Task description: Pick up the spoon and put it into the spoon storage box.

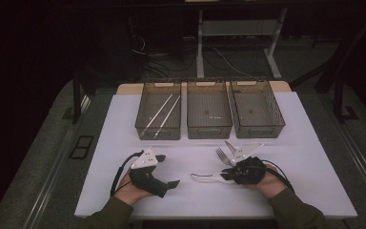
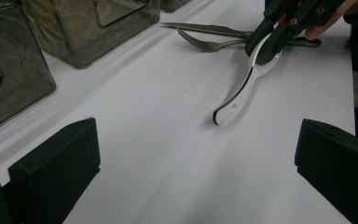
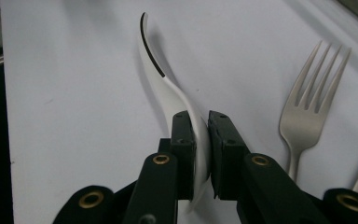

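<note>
A white spoon (image 1: pixel 208 178) with a dark edge lies tilted on the white table, its handle end pointing left. My right gripper (image 1: pixel 228 175) is shut on the spoon's bowl end; in the right gripper view the pads (image 3: pixel 184 140) pinch the spoon (image 3: pixel 168 88) from both sides. The left gripper view shows this same grip from farther off, with the right gripper (image 2: pixel 265 42) on the spoon (image 2: pixel 242 91). My left gripper (image 1: pixel 167 171) rests at the front left, open, and nothing lies between its fingers (image 2: pixel 60 163).
A metal fork (image 1: pixel 223 155) and a knife (image 1: pixel 230 147) lie just beyond the right gripper. Three dark see-through bins stand in a row at the back: the left bin (image 1: pixel 157 132) holds chopsticks (image 1: pixel 164 112), then a middle bin (image 1: pixel 208 132) and a right bin (image 1: pixel 259 131).
</note>
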Tool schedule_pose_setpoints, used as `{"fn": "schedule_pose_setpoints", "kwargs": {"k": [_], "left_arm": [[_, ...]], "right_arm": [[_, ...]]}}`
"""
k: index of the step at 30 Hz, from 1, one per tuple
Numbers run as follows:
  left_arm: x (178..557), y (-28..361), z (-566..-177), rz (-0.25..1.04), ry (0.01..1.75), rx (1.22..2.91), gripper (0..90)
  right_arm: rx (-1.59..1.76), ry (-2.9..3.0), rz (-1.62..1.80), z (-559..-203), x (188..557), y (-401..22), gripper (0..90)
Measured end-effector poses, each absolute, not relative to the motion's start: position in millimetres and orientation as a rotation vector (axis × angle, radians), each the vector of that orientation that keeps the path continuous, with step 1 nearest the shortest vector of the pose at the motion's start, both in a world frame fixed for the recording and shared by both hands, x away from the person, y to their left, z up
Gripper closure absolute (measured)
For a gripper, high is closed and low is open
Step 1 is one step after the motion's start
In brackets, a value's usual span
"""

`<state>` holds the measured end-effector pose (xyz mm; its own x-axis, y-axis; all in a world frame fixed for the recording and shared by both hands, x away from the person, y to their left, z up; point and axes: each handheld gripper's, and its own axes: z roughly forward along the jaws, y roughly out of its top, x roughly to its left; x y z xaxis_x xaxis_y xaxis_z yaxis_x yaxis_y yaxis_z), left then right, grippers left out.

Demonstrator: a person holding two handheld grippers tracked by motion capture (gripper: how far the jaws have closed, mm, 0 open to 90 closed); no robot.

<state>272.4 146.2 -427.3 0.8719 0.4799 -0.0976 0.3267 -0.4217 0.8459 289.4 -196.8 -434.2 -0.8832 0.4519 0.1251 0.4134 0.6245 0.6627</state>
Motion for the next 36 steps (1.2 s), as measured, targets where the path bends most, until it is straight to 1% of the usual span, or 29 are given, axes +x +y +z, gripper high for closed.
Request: {"fn": "schedule_pose_setpoints", "kwargs": {"k": [21,36], "left_arm": [[273,147,-428,0.191,0.580,2.044,0.0],[273,147,-428,0.191,0.576,2.036,0.0]], "right_arm": [[0.785,2.685,1.267,-405,300,-209,80.9],[0.814,2.615,1.325,-385,317,-217,80.9]]}}
